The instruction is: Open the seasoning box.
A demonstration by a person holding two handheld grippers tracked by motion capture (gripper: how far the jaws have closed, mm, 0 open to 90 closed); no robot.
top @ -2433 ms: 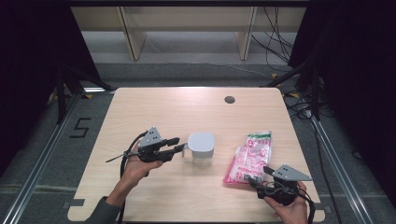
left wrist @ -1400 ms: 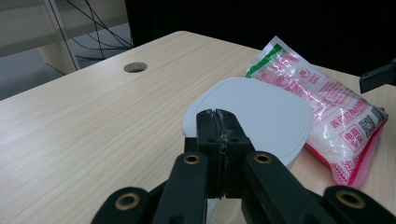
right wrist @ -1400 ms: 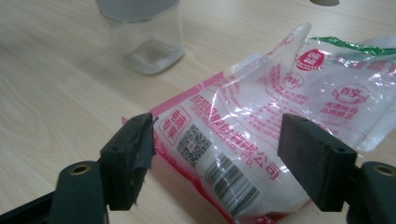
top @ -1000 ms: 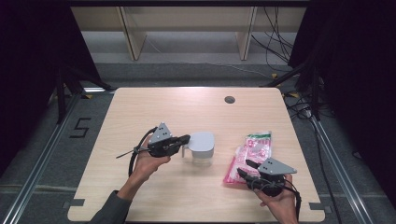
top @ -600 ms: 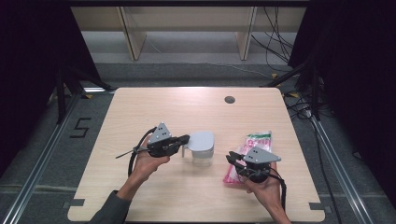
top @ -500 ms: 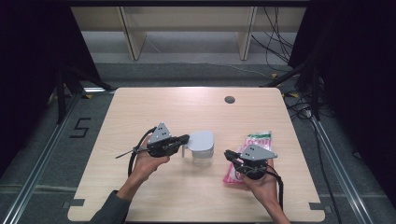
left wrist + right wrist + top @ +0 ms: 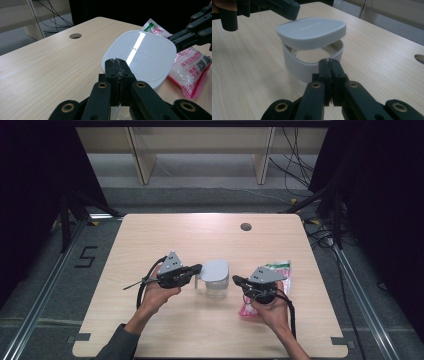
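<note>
Two grippers, one white container with one lid, one pink-and-white packet, all on one wooden table (image 7: 150,245). Lower centre of the high view: the left gripper (image 7: 196,269) sits at centre-left, its jaws pressed flat together with nothing between them, tips at the left edge of the container (image 7: 216,285). The right gripper (image 7: 236,280) sits at centre-right, jaws likewise pressed together and empty, tips just beside the container's right side. In the right gripper view the grey-white lid (image 7: 311,32) rests tilted and off-centre on the container's rim, a gap open on the side facing that camera. The packet (image 7: 280,270) lies flat right of the container, partly covered by the right hand (image 7: 270,307) and gripper. Farther up, upper centre-right, one round hole (image 7: 245,226) marks the tabletop. Beyond the far table edge: wooden shelf legs, loose black cables on grey floor.
</note>
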